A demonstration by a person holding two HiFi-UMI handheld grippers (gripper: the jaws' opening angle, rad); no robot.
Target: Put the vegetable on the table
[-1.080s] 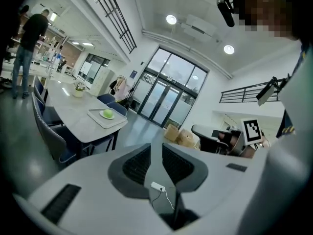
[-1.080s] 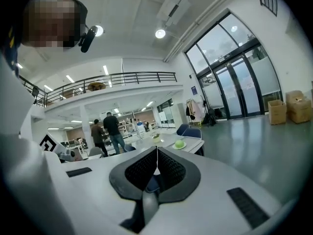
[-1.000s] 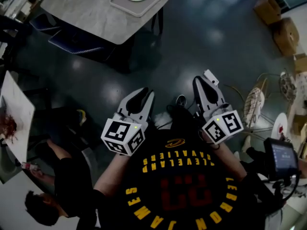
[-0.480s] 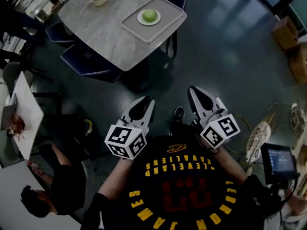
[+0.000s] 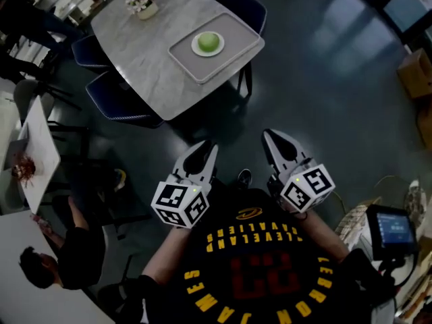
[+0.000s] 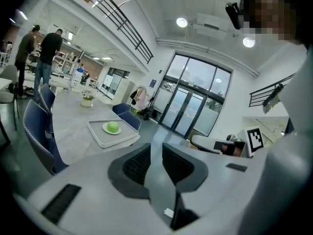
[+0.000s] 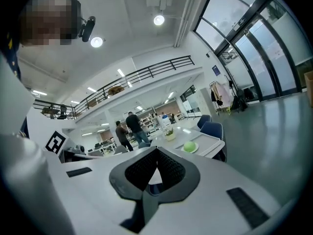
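A round green vegetable [image 5: 208, 42] lies on a small white plate [image 5: 196, 46] in a grey tray [image 5: 233, 36] on the marble table [image 5: 142, 52]. It shows far ahead of both grippers, in the left gripper view [image 6: 113, 127] and the right gripper view [image 7: 190, 146]. My left gripper [image 5: 206, 146] hovers over the dark floor, well short of the table. Its jaws [image 6: 156, 148] stand a little apart with nothing between them. My right gripper [image 5: 273, 135] is beside it, empty, with its tips [image 7: 156, 151] closed together.
A flower pot [image 5: 143, 3] stands at the table's far end. Blue chairs [image 5: 111, 96] ring the table. A person [image 5: 61, 262] sits at lower left beside another white table [image 5: 30, 147]. A screen [image 5: 391, 227] stands at right. Two people [image 7: 131, 126] stand far off.
The table with the tray has slid down and right in the head view and looks nearer. Both grippers keep the same pose in front of the body.
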